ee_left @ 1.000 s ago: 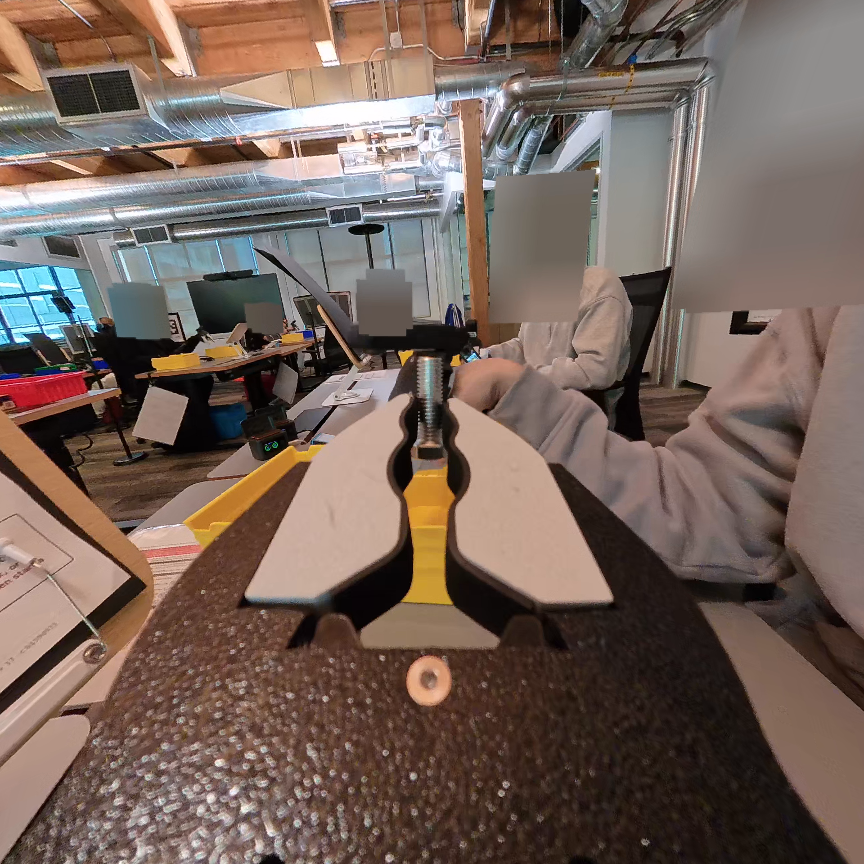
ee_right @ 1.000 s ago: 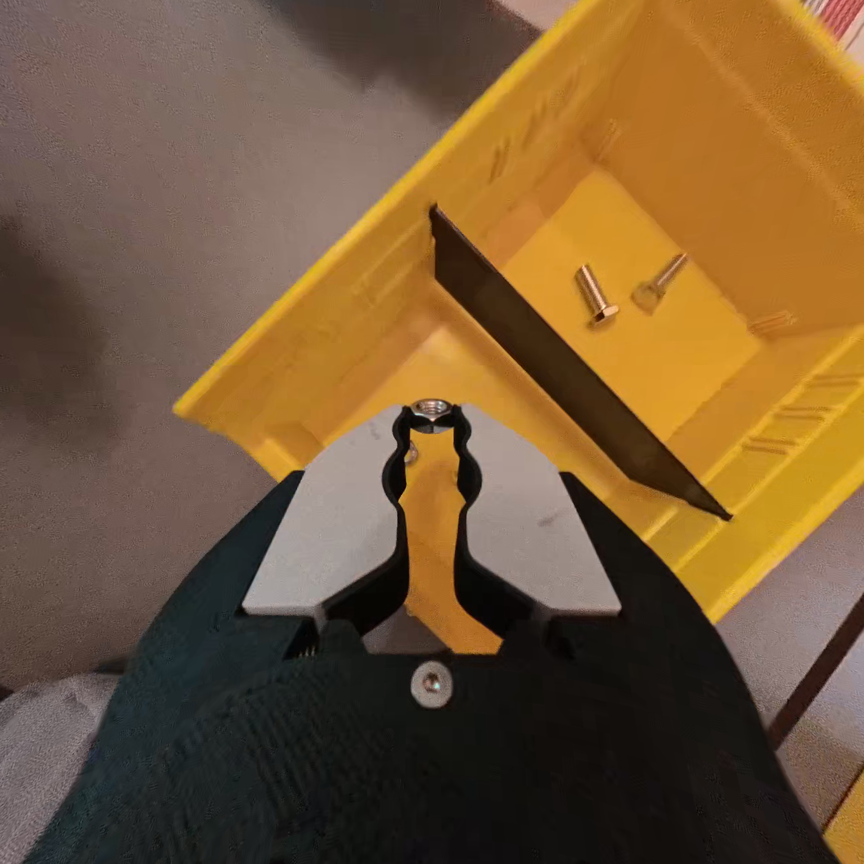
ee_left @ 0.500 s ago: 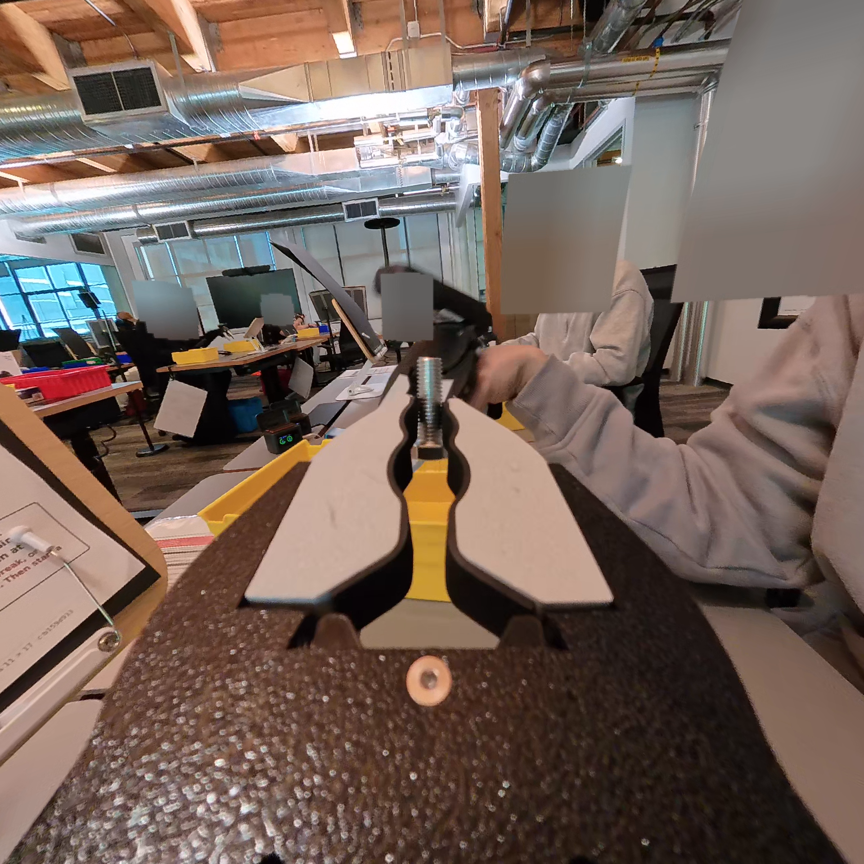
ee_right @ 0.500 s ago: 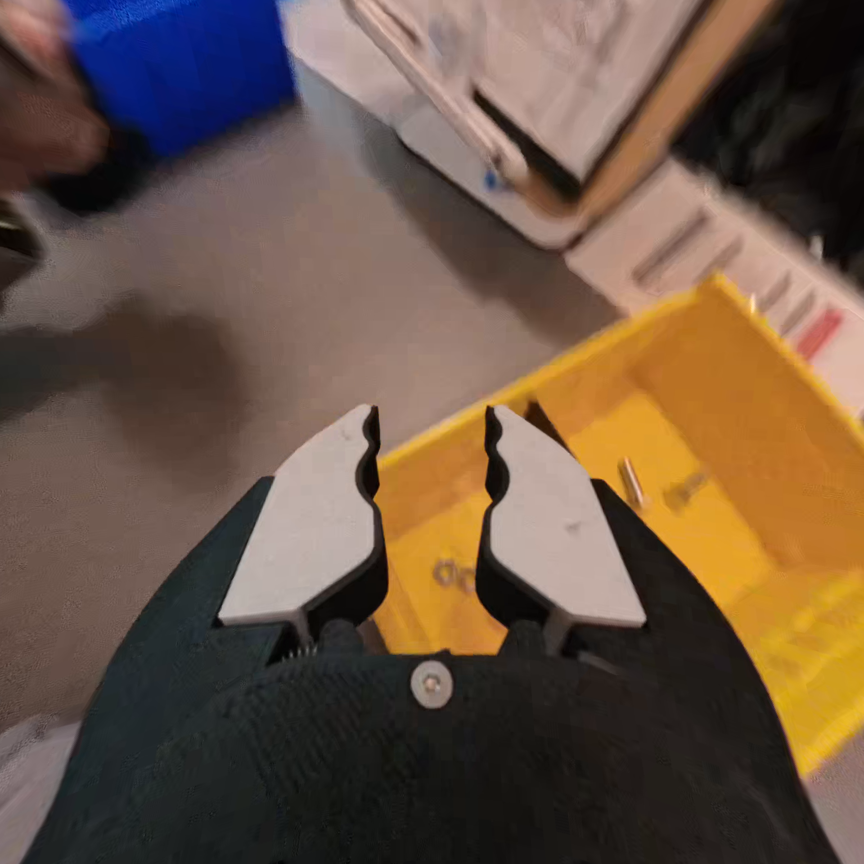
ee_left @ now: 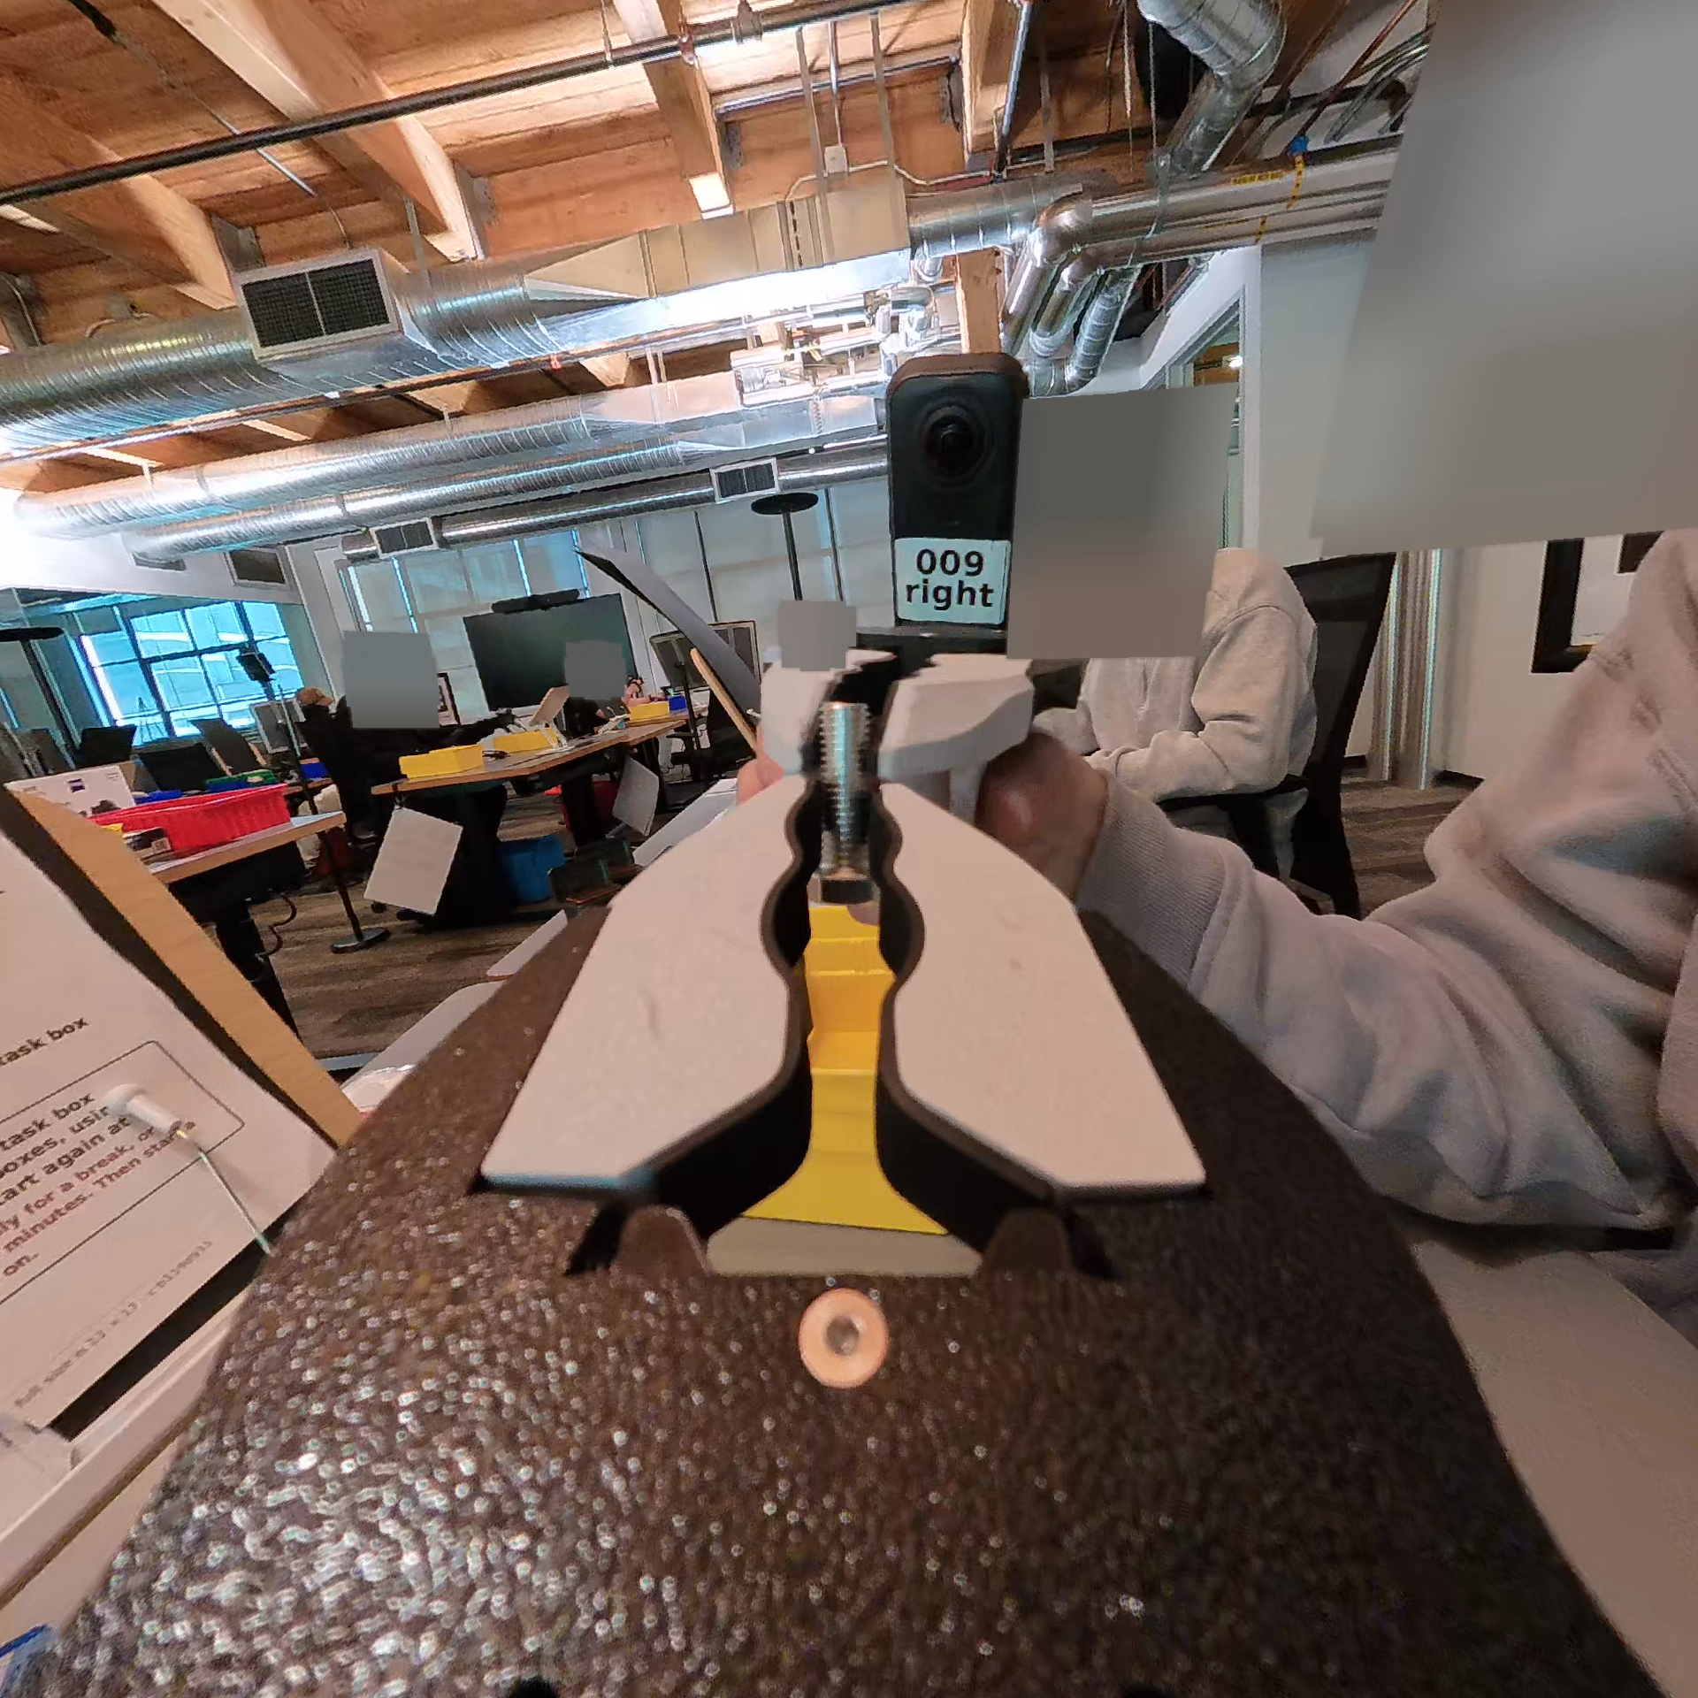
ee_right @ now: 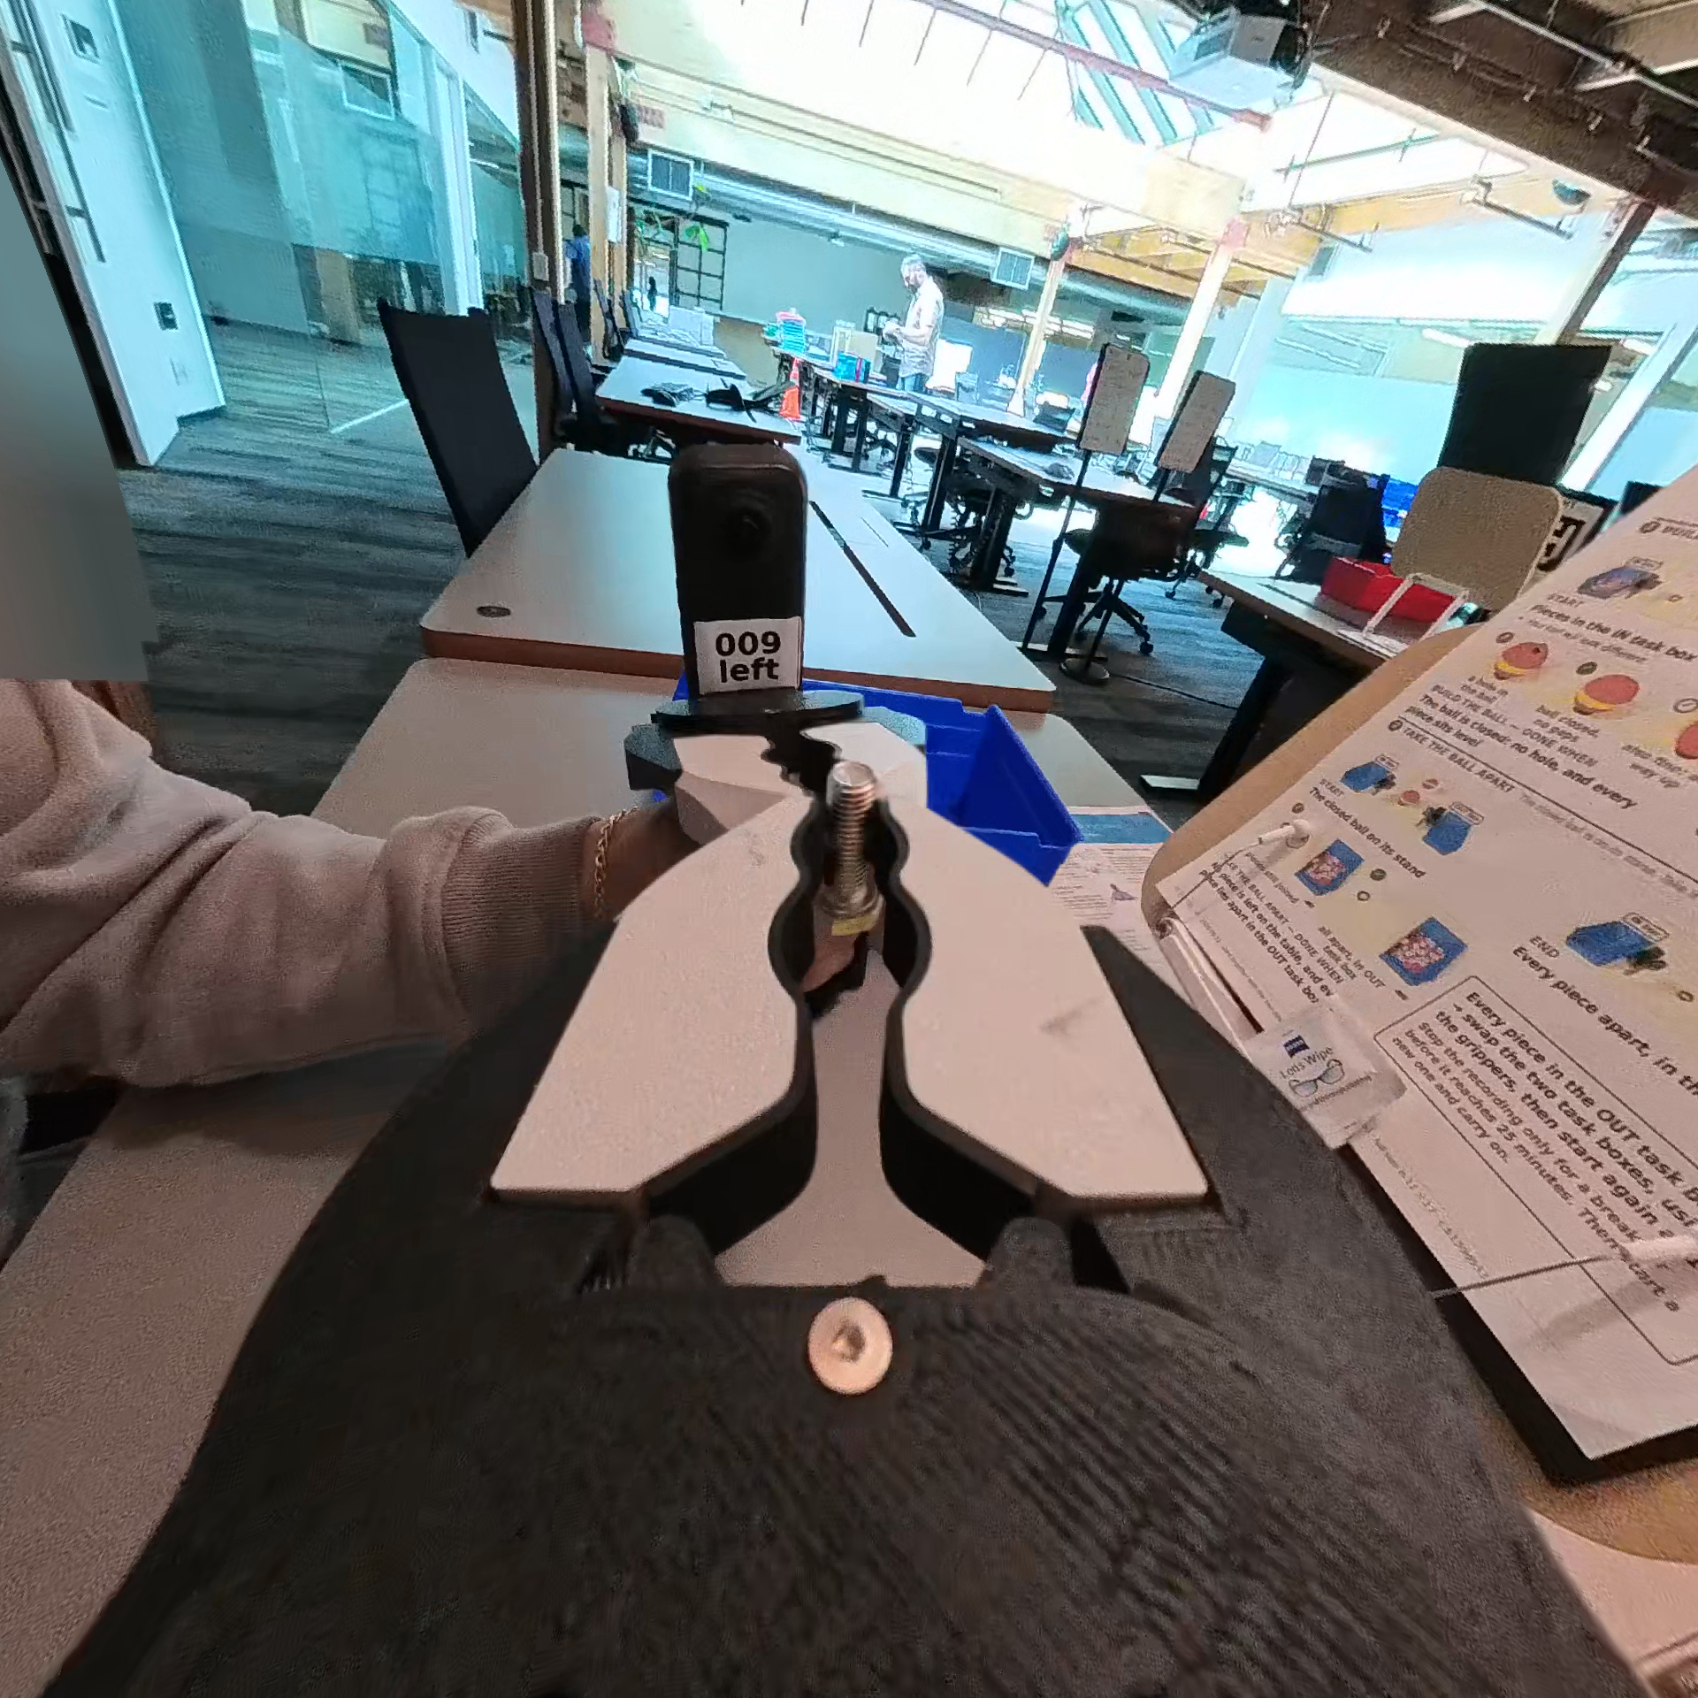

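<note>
Tools (ee_left: pixel 843 781) (ee_right: pixel 850 809) near-shut around bolt (ee_left: pixel 838 790)

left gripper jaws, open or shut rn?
Shut: the left gripper clamps a silver bolt, both fingers against its threaded shank.

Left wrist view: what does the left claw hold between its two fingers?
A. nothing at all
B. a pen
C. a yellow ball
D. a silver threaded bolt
D: the silver threaded bolt sits clamped between the fingers of the left claw, with its threaded end sticking out past the fingertips.
</note>
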A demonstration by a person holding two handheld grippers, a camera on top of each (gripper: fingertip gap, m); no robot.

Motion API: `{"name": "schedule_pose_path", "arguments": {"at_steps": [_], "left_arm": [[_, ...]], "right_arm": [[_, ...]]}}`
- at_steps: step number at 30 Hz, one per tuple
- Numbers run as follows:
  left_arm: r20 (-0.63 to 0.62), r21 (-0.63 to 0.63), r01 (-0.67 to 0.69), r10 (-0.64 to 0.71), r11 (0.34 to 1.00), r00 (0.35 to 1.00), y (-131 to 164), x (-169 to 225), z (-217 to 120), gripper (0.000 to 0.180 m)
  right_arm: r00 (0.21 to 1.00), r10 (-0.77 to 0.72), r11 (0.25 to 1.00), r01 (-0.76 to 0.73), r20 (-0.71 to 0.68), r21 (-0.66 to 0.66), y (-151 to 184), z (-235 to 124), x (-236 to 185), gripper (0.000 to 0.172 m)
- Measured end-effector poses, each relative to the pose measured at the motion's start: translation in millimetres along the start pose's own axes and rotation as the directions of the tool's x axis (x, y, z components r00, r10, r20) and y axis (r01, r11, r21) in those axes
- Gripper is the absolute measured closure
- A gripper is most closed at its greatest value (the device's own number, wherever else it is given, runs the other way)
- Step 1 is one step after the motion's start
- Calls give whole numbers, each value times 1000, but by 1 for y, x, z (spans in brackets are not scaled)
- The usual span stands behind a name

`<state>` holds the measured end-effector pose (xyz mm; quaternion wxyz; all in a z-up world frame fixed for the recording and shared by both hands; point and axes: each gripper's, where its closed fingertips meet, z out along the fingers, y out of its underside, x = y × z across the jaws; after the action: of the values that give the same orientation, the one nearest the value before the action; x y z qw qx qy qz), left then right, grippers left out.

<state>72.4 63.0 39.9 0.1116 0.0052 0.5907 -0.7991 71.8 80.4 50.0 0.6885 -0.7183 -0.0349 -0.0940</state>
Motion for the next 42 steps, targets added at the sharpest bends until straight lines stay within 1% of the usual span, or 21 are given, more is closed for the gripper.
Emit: {"name": "schedule_pose_path", "arguments": {"at_steps": [3, 5, 7, 8, 9, 10, 12, 13, 14, 16, 19, 21, 23, 24, 26, 28, 31, 33, 35, 38, 42], "left_arm": [[0, 4, 0, 0, 1000, 1000, 0, -1, -2, 172], [38, -12, -16, 16, 1000, 999, 2, -5, -1, 172], [133, -36, -53, 58, 998, 989, 4, -16, 0, 169], [174, -44, -71, 78, 996, 982, 5, -20, -1, 160], [203, -56, -81, 91, 995, 975, 6, -24, -2, 154], [222, -71, -86, 100, 994, 970, 7, -27, -3, 154], [233, -81, -77, 94, 994, 968, 8, -29, -5, 156], [245, -73, -65, 81, 995, 966, 7, -31, -7, 157], [258, -62, -50, 64, 997, 964, 7, -34, -8, 158], [265, -44, -17, 28, 999, 964, 7, -37, -10, 162], [271, -46, 16, -3, 999, 963, 11, -40, -11, 164], [273, -58, 19, -3, 998, 962, 14, -41, -11, 165], [276, -64, 20, -2, 998, 961, 15, -41, -11, 165], [276, -64, 21, -3, 998, 961, 16, -41, -11, 164], [281, -63, 26, -7, 998, 960, 16, -42, -11, 164], [295, -72, 29, -6, 997, 956, 18, -45, -12, 164], [351, -76, 33, -4, 997, 936, 14, -52, -17, 164], [442, -74, 51, -13, 996, 897, 6, -62, -29, 164], [591, -87, 105, -34, 991, 806, 0, -77, -56, 164], [793, -141, 216, -20, 966, 609, -1, -89, -123, 160], [917, -251, 309, 123, 917, 379, -5, -84, -233, 148]], "right_arm": [[999, -38, 999, 38, 2, -9, 1, 2, -1, 163], [997, -69, 997, 68, -18, -27, 3, 2, 2, 163], [990, -86, 995, 81, -114, -49, 4, -4, 18, 163], [971, -95, 994, 81, -219, -74, 6, -14, 35, 163], [932, -115, 990, 78, -344, -120, 11, -29, 57, 162], [865, -151, 981, 69, -479, -184, 20, -50, 82, 163], [648, -255, 941, -3, -717, -337, 46, -109, 132, 162], [540, -315, 908, -67, -780, -413, 65, -140, 151, 162], [474, -370, 863, -143, -799, -484, 87, -165, 163, 162], [413, -418, 783, -289, -809, -551, 125, -202, 176, 163], [414, -341, 755, -415, -844, -509, 160, -217, 180, 163], [404, -361, 729, -440, -841, -524, 175, -221, 184, 163], [418, -353, 713, -459, -837, -530, 191, -216, 186, 161], [409, -339, 721, -466, -847, -513, 196, -214, 188, 156], [401, -302, 741, -471, -865, -478, 198, -208, 190, 148], [387, -282, 775, -448, -878, -446, 189, -203, 192, 144], [427, -240, 818, -395, -872, -419, 169, -185, 187, 141], [473, -194, 852, -352, -859, -386, 152, -167, 182, 140], [529, -149, 894, -290, -835, -343, 131, -145, 174, 140], [607, -102, 933, -216, -788, -287, 104, -116, 160, 140], [675, -119, 941, -157, -728, -299, 90, -94, 146, 141]]}}
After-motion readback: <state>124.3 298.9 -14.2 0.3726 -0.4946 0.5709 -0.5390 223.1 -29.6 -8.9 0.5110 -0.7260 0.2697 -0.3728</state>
